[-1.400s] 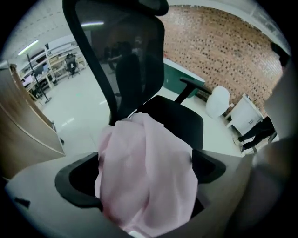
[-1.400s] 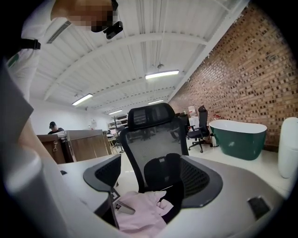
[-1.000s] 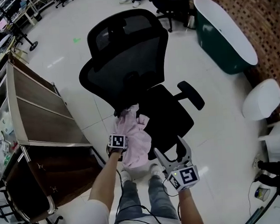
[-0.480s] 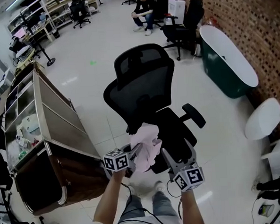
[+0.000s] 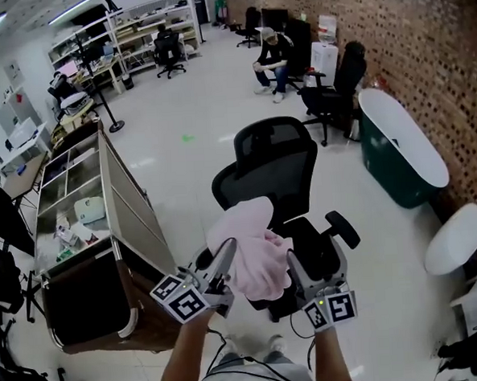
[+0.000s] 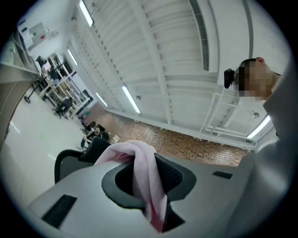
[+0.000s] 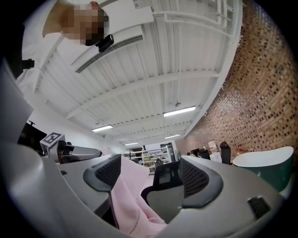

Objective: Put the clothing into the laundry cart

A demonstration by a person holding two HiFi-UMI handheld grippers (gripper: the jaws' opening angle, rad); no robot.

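Since one second ago the pink garment (image 5: pixel 254 253) has come up off the seat of the black office chair (image 5: pixel 274 171) and hangs in the air between both grippers, in front of the chair at lower centre of the head view; that view also takes in much more of the room than before. Surface: glossy white tiled floor (image 5: pixel 179 149). Room: a brick wall (image 5: pixel 423 45) runs down the upper right, with a dark green tub with a white rim (image 5: pixel 401 147) along its base. A seated person (image 5: pixel 275 59) is at top centre among more black chairs, and shelving (image 5: pixel 144 30) sits at upper left. The laundry cart (image 5: pixel 135 220) stands at the left of the frame, close beside the chair, its top compartments holding small items; the garment is not in it. Left gripper (image 5: pixel 224 251): in the left gripper view its jaws (image 6: pixel 149 183) are clenched tight on a fold of the pink garment (image 6: pixel 144 167), which loops over the jaw tips and runs down through the pinch. Right gripper (image 5: pixel 301 261): in the right gripper view the jaws (image 7: pixel 149 186) stand apart, unclenched. The garment (image 7: pixel 128 195) drapes into the gap on the left of that frame against one pad, and the chair back shows through the rest of the gap.
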